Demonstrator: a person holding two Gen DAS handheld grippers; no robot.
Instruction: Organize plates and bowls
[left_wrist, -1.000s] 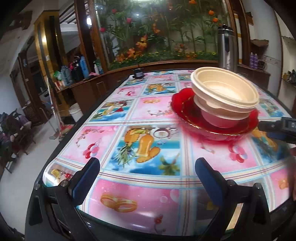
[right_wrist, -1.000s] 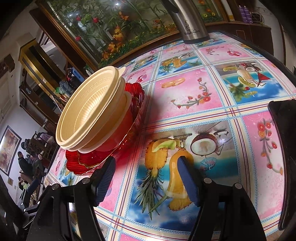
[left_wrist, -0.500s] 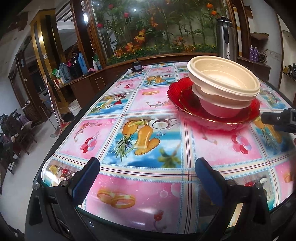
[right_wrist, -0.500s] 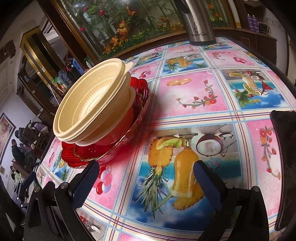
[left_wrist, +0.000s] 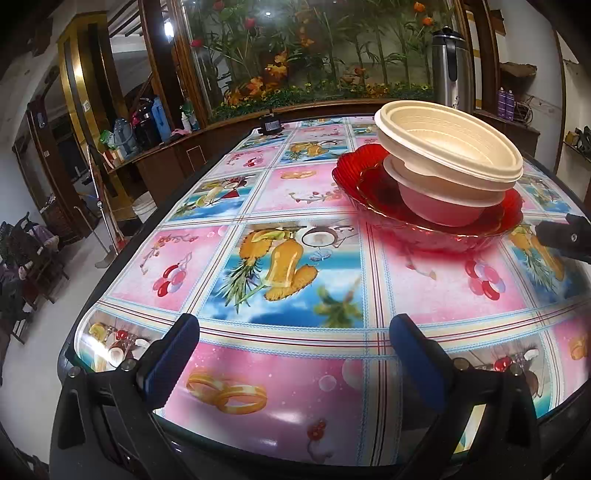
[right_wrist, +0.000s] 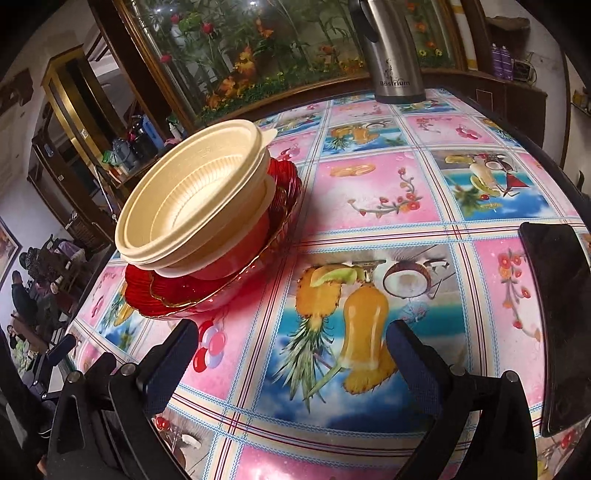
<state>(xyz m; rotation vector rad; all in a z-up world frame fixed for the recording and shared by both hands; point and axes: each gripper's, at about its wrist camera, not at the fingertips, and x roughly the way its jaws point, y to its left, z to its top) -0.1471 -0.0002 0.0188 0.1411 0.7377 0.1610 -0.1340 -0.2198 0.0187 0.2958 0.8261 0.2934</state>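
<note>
Bowls (left_wrist: 448, 147) sit stacked in red plates (left_wrist: 369, 173) on the table (left_wrist: 258, 206). The cream bowls look light and bendy. The red plates look like glass, slippery and easy to break, so grab the rim. Left gripper (left_wrist: 295, 354) and right gripper (right_wrist: 291, 354) are both wide and hold nothing. The lower bowl is mostly hidden.

On the tabletop (left_wrist: 280, 376), a stack of bowls (left_wrist: 448, 147) sits nested inside stacked plates (left_wrist: 369, 184), the upper bowl overhanging the lower. Behind the stack, at the far edge, stands a flask (right_wrist: 391, 55). A phone (right_wrist: 557, 314) lies flat near the right edge. In the left wrist view the stack sits ahead and to the right; in the right wrist view, ahead and to the left. A planter (left_wrist: 314, 55) runs behind the tabletop.
</note>
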